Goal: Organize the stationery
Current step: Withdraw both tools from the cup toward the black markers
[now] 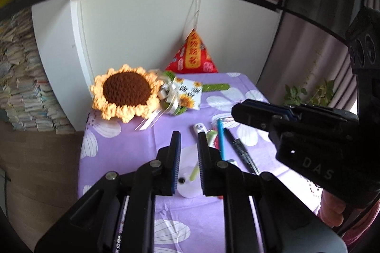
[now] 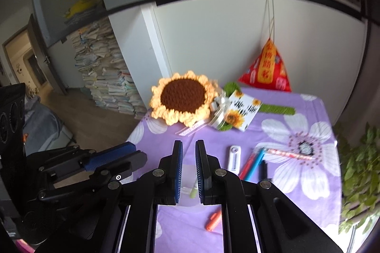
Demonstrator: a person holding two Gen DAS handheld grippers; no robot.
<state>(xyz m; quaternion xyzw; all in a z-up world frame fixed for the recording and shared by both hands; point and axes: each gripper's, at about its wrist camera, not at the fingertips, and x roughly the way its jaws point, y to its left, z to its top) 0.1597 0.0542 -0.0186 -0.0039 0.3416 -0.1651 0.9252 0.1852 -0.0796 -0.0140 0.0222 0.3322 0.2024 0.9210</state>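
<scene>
while both ribbed-padded claws, left claw [image 1: 188,134] and right claw [image 2: 189,143], gape narrowly empty, slim pens [image 2: 254,164] lie on floral cloth [image 2: 308,181].

The left tool [image 1: 188,135] reaches forward and slightly downward over the worktop, its two blue-padded fingers [image 1: 176,146] parallel with a clear gap between them and nothing held; the right tool [image 2: 189,145] points the same way, its fingers [image 2: 177,153] also parted, by a narrower gap, and likewise holding nothing; from the left wrist view the right tool [image 1: 239,109] sits just to the right and a little ahead, level and pointing leftward; part of the person's right hand [image 1: 331,211] shows beneath its body, gripping the handle.
</scene>
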